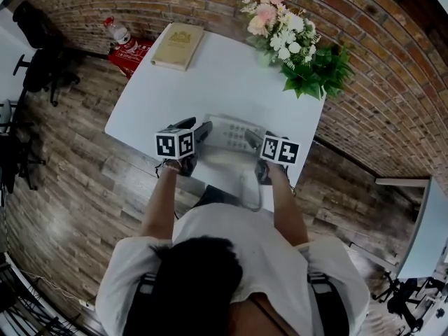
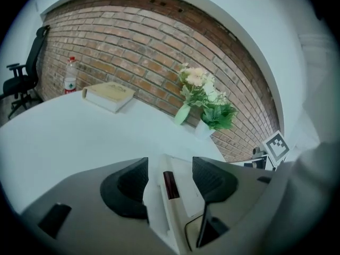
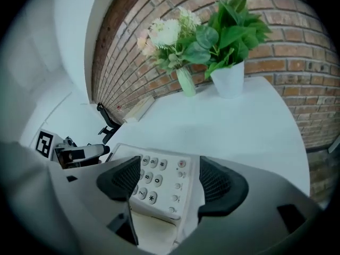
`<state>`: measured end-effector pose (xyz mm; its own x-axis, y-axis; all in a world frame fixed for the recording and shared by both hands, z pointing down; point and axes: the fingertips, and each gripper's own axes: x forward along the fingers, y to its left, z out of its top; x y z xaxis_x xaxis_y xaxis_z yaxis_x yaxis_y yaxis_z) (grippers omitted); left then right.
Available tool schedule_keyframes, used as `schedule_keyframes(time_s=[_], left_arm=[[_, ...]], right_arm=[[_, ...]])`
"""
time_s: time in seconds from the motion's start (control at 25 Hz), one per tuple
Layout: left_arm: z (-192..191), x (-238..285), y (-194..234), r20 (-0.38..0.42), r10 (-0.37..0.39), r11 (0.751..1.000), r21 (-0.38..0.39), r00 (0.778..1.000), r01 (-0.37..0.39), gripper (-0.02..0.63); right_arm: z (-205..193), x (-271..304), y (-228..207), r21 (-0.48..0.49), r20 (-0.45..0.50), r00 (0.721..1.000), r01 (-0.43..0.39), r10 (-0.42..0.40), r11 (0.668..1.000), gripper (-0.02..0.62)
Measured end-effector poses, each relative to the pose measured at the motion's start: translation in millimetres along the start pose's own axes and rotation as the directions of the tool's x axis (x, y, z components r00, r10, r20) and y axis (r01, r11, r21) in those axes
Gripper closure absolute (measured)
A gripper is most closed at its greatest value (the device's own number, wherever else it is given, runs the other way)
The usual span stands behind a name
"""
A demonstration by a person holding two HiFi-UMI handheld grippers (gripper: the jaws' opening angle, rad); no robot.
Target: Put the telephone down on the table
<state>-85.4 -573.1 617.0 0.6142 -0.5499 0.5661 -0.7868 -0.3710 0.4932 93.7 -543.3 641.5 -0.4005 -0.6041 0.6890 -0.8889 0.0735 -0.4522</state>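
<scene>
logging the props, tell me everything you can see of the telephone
The telephone is an off-white desk set, plastic by its look, with a keypad of round buttons, one red, and a dark red strip on one edge. It is keypad up at the near edge of the white table, its cord hanging over. The left gripper and right gripper each clamp one end.

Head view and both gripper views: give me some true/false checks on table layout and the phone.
1. The telephone sits between the left gripper and the right gripper, near the table's near edge. True.
2. A water bottle stands on the table. False: it is off the table, by a red box.
3. The keypad shows between the right gripper's jaws. True.
4. The flowers stand right beside the book. False: they are at opposite far corners.
</scene>
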Motion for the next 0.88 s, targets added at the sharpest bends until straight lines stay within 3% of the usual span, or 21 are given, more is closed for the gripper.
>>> schedule_keyframes(time_s=[0.24, 0.56, 0.72, 0.88], left_arm=[[22, -16, -24, 0.088, 0.009, 0.997, 0.078, 0.996, -0.016, 0.331], [30, -27, -54, 0.165, -0.02, 0.996, 0.09, 0.986, 0.005, 0.37], [35, -33, -68, 0.183, -0.008, 0.988, 0.15, 0.983, -0.02, 0.373], [45, -38, -87, 0.241, -0.069, 0.995, 0.082, 0.968, 0.051, 0.425]], right_arm=[[24, -20, 12, -0.065, 0.133, 0.991, -0.001, 0.01, 0.998, 0.256], [35, -36, 33, -0.14, 0.183, 0.982, -0.023, 0.049, 0.99, 0.256], [41, -46, 40, -0.185, 0.226, 0.973, -0.007, 0.05, 0.983, 0.256], [49, -57, 58, -0.279, 0.261, 0.963, 0.004, 0.071, 0.96, 0.256]])
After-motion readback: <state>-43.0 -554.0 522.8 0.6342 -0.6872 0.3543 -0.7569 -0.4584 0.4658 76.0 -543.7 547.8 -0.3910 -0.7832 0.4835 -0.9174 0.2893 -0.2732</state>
